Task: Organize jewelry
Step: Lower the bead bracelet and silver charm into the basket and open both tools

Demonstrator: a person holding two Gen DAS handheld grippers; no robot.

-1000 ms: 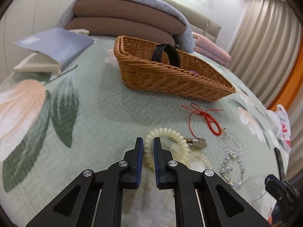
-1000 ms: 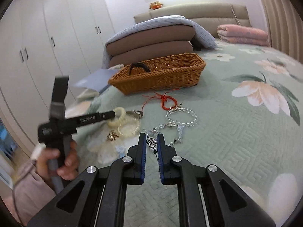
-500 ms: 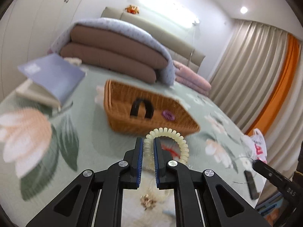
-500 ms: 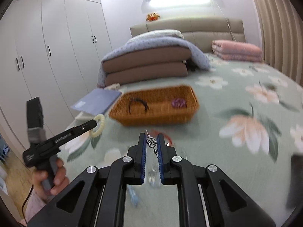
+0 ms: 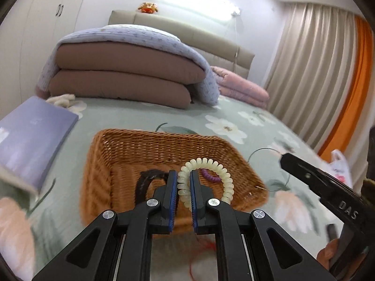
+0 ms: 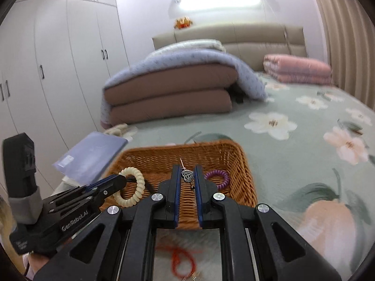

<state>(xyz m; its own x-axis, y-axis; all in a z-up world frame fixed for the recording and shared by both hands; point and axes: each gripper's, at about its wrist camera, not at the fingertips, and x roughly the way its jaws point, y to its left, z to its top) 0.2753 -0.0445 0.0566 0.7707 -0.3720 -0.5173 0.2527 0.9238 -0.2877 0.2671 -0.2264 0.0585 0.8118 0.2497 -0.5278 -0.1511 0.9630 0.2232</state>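
The left gripper (image 5: 182,182) clasps a cream coil bracelet (image 5: 219,178) at lower centre over the basket (image 5: 112,164); the right gripper (image 6: 187,178) pinches a silver pendant (image 6: 187,176) above it.

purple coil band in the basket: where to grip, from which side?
Grip the near arc of the purple coil, one finger inside the loop and one outside. Come from above: it seems to lie flat on the floor of the basket, and the walls block any side approach. The right gripper is shut on a pendant, so it would have to drop that first.
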